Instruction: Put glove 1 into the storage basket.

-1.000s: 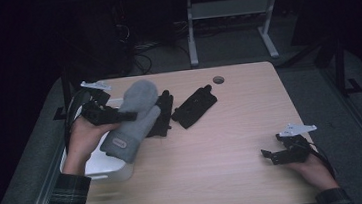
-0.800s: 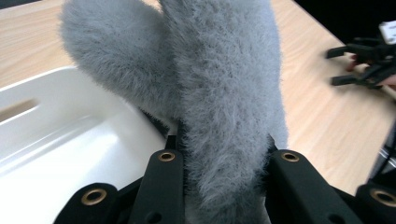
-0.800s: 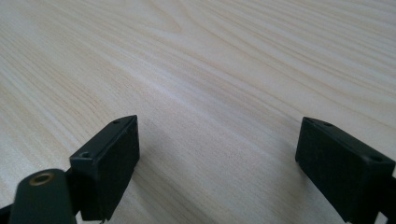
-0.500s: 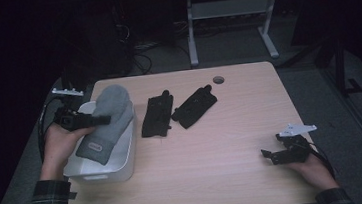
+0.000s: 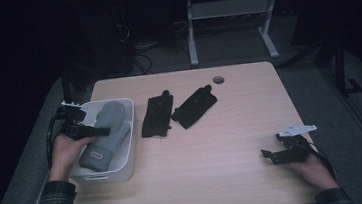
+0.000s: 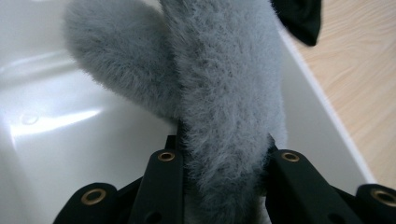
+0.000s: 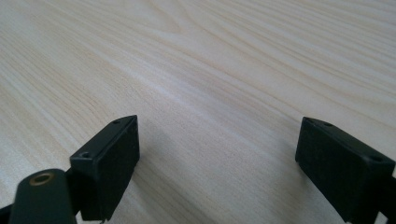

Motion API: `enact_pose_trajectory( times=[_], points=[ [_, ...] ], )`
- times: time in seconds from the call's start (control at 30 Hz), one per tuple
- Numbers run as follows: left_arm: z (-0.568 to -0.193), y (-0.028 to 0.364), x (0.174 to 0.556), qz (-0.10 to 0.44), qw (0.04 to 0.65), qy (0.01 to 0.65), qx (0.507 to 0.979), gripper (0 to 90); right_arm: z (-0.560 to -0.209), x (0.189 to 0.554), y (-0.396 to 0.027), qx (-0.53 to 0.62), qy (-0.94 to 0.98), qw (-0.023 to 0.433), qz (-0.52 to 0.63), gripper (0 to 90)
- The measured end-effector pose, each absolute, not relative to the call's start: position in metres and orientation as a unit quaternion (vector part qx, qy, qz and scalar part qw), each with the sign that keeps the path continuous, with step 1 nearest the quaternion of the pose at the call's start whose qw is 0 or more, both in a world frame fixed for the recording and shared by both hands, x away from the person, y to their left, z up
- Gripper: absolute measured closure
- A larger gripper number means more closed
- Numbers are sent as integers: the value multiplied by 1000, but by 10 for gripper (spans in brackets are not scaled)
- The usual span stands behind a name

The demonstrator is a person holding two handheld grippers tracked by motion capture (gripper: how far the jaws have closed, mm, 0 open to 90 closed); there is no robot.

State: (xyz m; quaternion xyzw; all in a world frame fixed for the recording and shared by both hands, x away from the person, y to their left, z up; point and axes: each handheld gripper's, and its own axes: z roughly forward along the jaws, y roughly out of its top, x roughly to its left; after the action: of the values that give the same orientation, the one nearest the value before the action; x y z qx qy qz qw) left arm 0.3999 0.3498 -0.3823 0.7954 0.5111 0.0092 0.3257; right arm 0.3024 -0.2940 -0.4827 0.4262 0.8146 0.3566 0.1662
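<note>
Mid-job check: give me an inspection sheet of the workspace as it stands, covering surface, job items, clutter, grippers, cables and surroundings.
Surface: light wood table, bare in the middle and front.
Job's things: grey fuzzy mitten lying in the white bin at the table's left edge; two black gloves flat on the table right of the bin.
Clutter: a small round dark thing near the far edge.
Grippers: left gripper shut on the mitten inside the bin; right gripper open and empty, low over the table at front right.
Cables: one trails from each gripper; a tangle on the floor behind the table.
Surroundings: dark room, a white table frame behind.
</note>
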Motion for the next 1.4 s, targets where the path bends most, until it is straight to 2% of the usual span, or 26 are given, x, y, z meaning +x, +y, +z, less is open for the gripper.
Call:
enact_pose_trajectory(
  times=[0.23, 0.37, 0.57, 0.8, 1.0, 1.4],
  points=[
    [-406, 347, 410, 10, 287, 519, 805, 691, -483, 302, -294, 427, 814, 166, 357, 134],
    [-412, 347, 414, 25, 267, 521, 810, 639, -483, 302, -294, 427, 814, 166, 357, 134],
    [-412, 346, 415, 52, 247, 529, 810, 460, -483, 302, -294, 428, 814, 166, 357, 134],
    [-404, 350, 413, 81, 262, 530, 802, 285, -483, 302, -294, 428, 814, 166, 357, 134],
    [-391, 348, 408, 104, 280, 521, 800, 197, -483, 302, -294, 427, 814, 166, 357, 134],
    [-359, 317, 395, 108, 342, 475, 803, 174, -483, 302, -294, 427, 814, 166, 357, 134]
  ],
)
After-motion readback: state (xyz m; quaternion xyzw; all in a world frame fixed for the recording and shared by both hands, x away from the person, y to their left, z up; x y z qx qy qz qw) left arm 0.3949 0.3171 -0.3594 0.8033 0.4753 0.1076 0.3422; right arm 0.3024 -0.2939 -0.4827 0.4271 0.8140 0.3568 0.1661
